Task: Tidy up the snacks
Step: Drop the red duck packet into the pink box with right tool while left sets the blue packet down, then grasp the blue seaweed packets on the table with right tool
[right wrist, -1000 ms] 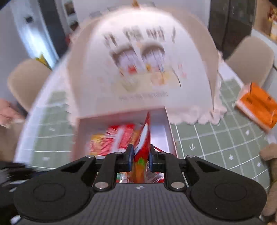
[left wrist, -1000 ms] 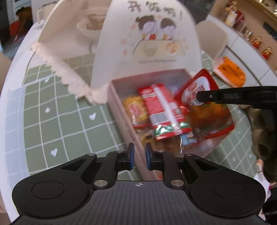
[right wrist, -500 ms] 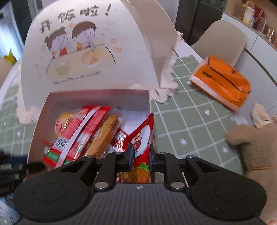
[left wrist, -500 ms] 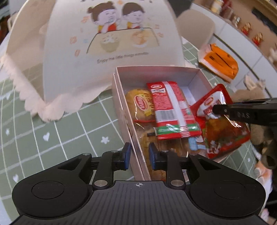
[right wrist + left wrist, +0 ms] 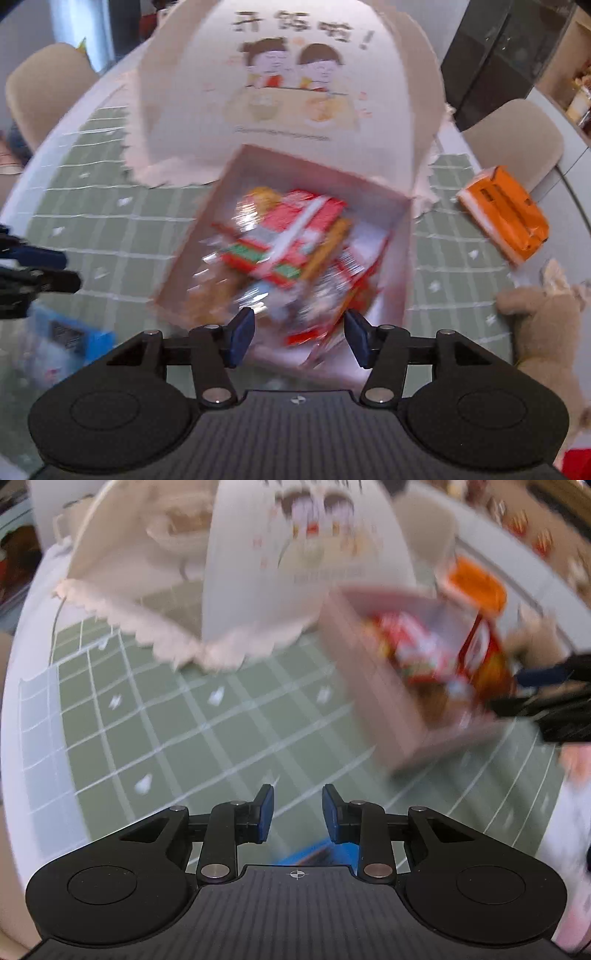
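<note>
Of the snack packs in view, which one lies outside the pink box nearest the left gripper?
The blue pack, lying on the green mat just below the left gripper. The red packs sit inside the pink box; the orange pack lies far off, past it.

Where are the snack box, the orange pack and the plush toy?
snack box [image 5: 404, 258], right wrist view, on its right wall.
orange pack [image 5: 504, 218], right wrist view, on its top face.
plush toy [image 5: 543, 332], right wrist view, on its tan body.
</note>
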`<state>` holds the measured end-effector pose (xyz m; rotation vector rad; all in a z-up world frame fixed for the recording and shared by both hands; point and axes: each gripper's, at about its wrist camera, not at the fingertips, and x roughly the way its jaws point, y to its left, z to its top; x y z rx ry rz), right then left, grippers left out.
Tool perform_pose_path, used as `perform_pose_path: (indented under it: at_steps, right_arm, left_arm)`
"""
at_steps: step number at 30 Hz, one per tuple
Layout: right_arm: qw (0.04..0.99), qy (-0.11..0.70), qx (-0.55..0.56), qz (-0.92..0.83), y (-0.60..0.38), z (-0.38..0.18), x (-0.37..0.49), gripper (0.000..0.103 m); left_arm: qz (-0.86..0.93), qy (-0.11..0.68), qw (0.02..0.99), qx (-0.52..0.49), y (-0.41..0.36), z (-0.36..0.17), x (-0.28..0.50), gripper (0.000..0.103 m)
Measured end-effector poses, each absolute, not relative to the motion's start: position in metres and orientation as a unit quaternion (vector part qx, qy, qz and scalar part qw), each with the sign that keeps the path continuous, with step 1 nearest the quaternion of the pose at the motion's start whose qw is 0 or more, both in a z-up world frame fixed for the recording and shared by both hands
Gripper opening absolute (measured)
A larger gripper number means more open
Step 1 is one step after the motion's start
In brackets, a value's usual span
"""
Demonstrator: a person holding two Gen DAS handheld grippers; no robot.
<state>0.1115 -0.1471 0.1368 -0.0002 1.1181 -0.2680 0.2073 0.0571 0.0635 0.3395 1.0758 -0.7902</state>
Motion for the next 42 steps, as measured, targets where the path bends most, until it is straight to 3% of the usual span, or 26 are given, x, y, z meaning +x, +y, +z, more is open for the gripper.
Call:
perform_pose_path:
  at_steps: [5,13,15,23,31,39,42]
  right_arm:
    - [0.822,0.561,0.047,-0.084,-0.095,0.122,0.095,0.054]
    - [0.736,0.654,0.175,-0.014,-0.014,0.052,0.092,0.055]
    - [0.741,0.648,0.175,-0.028,-0.002,0.053,0.095,0.063]
    - [0.764,0.613,0.152,-0.133,0.008,0.062,0.107,0.063]
    - [0.712,0.644,0.239,-0.146,0.034,0.057,0.102,0.063]
    - [0.725,0.606,0.246,-0.216,0.052,0.046,0.138,0.093]
    - [0.736,0.600,0.234,-0.207,0.052,0.044,0.137,0.098]
  left_arm:
    - [-0.381,0.517,0.749,0.164,0.092,0.038,0.215,0.032]
    - [-0.411,0.552,0.712,0.140,0.125,0.023,0.204,0.030]
    - [-0.410,0.557,0.709,0.143,0.136,0.024,0.200,0.027]
    - [-0.404,0.584,0.694,0.116,0.190,0.023,0.192,0.027]
    - [-0.382,0.559,0.719,0.158,0.207,0.026,0.173,0.027]
    - [-0.351,0.560,0.735,0.152,0.235,0.027,0.170,0.026]
    - [-0.355,0.562,0.733,0.145,0.237,0.027,0.166,0.026]
